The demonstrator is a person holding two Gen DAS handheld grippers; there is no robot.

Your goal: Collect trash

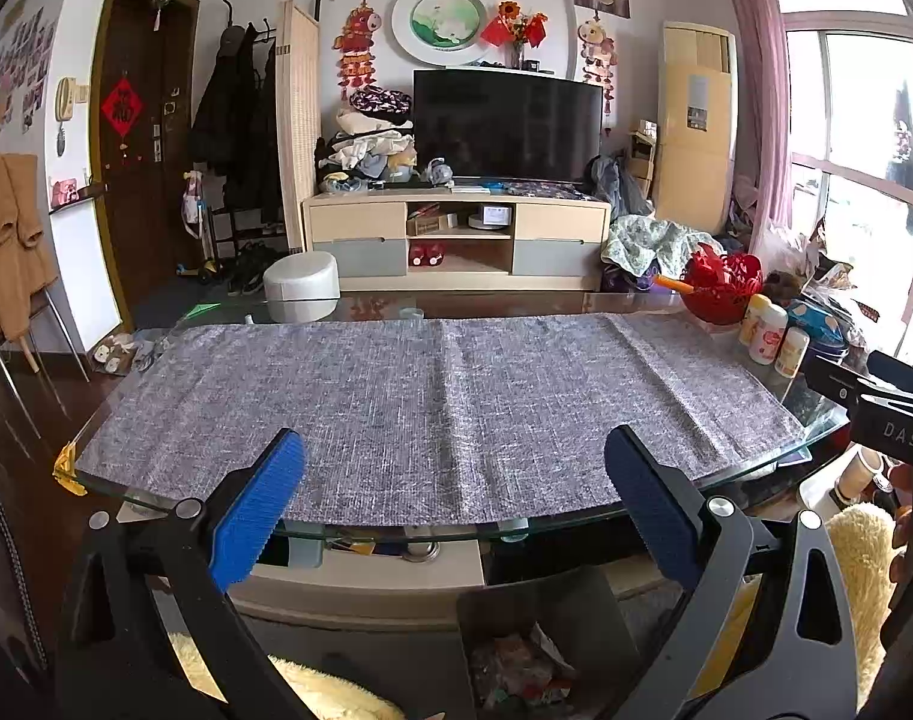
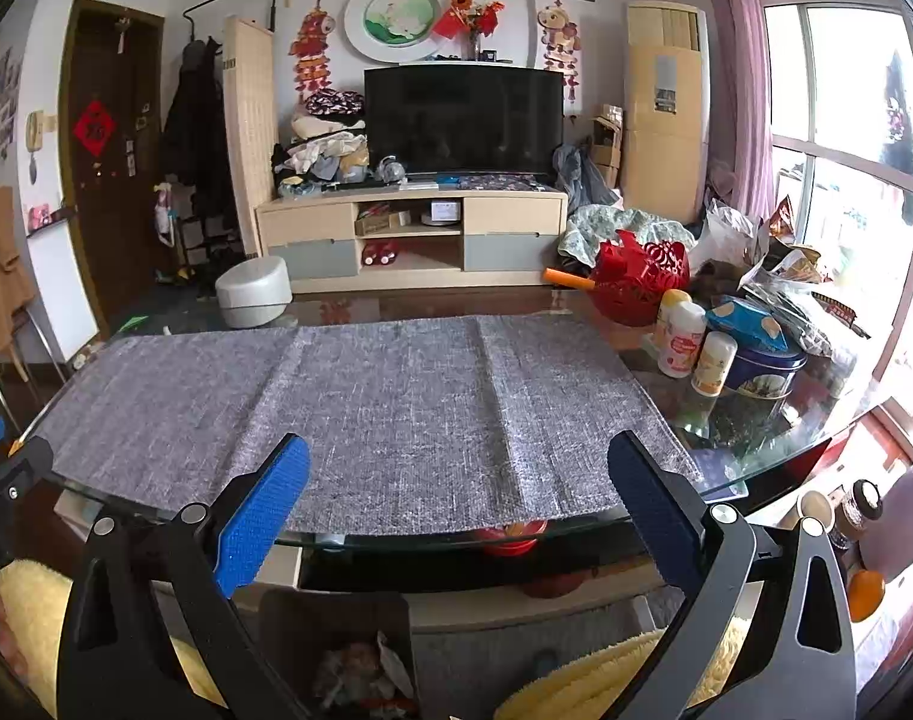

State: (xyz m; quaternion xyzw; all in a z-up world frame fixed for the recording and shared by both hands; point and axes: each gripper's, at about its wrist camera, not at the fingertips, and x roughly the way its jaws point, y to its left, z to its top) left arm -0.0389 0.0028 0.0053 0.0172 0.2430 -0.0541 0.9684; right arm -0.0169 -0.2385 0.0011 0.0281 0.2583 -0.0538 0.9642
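Trash (image 1: 519, 669) is seen lying crumpled inside a dark open-topped bin (image 1: 582, 606) on the floor below the near edge of the glass table (image 1: 156, 495). In the left wrist view the bin is found at about 6 o'clock, between the two fingers; in the right wrist view the same bin (image 2: 288, 615) and its trash (image 2: 360, 675) sit at about 7 o'clock. The bin's mouth is turned upward, and no long axis can be told for the wadded pieces.

Left gripper (image 1: 456, 468) is held with its blue pads spread wide apart, nothing between them. The grey cloth mat (image 1: 438, 396) is laid across the table, its long axis running from 9 o'clock to 3 o'clock.

Right gripper (image 2: 459, 471) is likewise held wide apart and empty. At 2 o'clock of the mat a red openwork basket (image 2: 642, 285) is set, an orange stick jutting from it toward 9 o'clock. White bottles (image 2: 687, 339) stand upright just beside a blue tin (image 2: 762, 372).
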